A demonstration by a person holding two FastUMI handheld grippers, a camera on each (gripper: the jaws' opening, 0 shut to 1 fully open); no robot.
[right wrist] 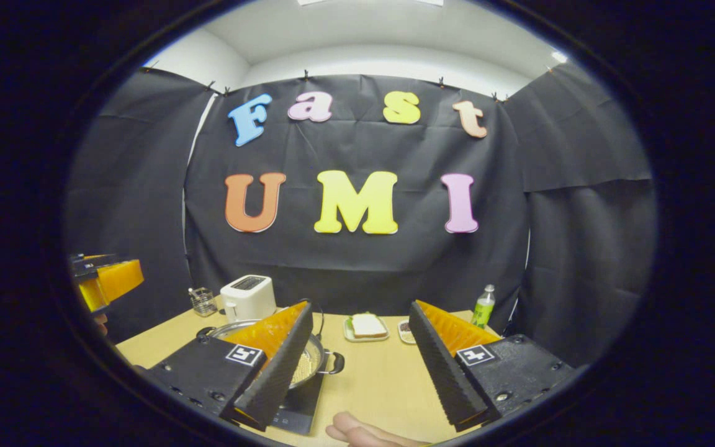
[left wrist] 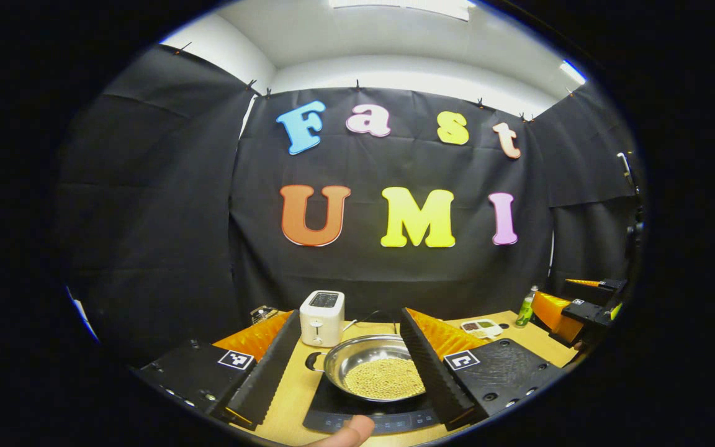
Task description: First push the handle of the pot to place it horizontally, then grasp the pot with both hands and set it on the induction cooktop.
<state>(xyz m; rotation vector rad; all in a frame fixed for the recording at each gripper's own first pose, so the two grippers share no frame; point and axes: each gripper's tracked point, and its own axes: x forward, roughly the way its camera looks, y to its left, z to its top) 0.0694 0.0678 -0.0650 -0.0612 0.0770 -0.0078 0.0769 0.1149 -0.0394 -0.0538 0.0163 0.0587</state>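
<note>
A steel pot (left wrist: 367,357) holding pale grains sits on the black induction cooktop (left wrist: 342,417); one loop handle (left wrist: 314,361) points left. My left gripper (left wrist: 350,315) is open, its fingers wide on either side of the pot in the left gripper view, and the right finger hides the pot's right rim. In the right gripper view the pot (right wrist: 313,360) is partly hidden behind the left finger, with its other handle (right wrist: 334,363) sticking out over the cooktop (right wrist: 292,411). My right gripper (right wrist: 360,305) is open with nothing between its fingers. The other gripper (right wrist: 106,279) hangs at far left.
A white toaster (left wrist: 322,318) stands behind the pot. A glass jar (right wrist: 202,302), a plate with a sandwich (right wrist: 367,327), a small divided dish (left wrist: 481,327) and a green bottle (right wrist: 485,306) line the back of the wooden table (right wrist: 382,379). A hand (right wrist: 364,434) shows at the bottom.
</note>
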